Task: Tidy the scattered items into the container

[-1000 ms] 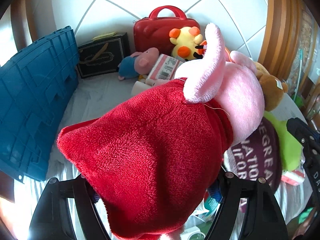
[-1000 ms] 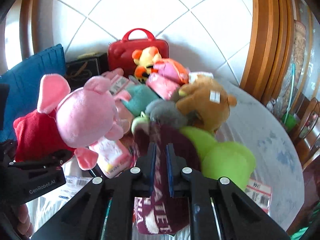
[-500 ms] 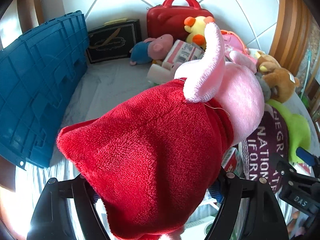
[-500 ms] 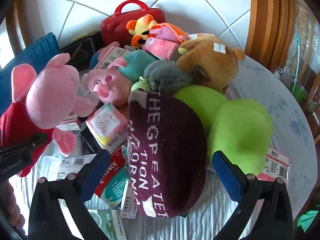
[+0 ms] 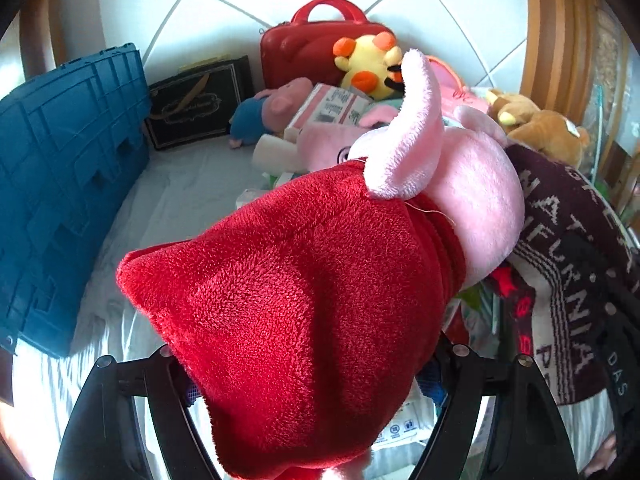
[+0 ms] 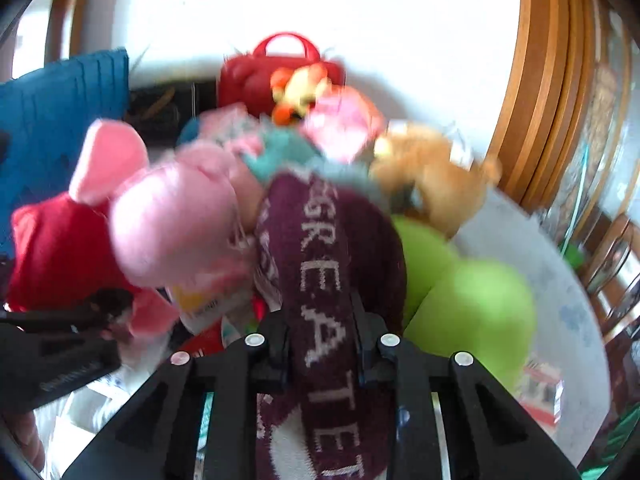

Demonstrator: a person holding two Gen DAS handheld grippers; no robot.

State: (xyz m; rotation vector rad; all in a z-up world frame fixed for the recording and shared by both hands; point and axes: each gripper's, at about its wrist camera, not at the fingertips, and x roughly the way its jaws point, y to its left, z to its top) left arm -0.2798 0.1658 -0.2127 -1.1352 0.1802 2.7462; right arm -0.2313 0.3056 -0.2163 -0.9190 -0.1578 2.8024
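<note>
Fuzzy plush pig (image 5: 320, 280), knit maroon beanie (image 6: 332, 264), matt plastic blue crate (image 5: 60, 184), glossy red case (image 5: 316, 44).

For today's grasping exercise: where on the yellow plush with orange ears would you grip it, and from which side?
Grip the yellow plush across its head from above. It sits upright against the red case, with a boxed item crowding its front, so only the top is free.

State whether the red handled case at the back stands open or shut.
Shut. The red case stands upright against the tiled wall, its two halves together with no gap, handle on top.
</note>
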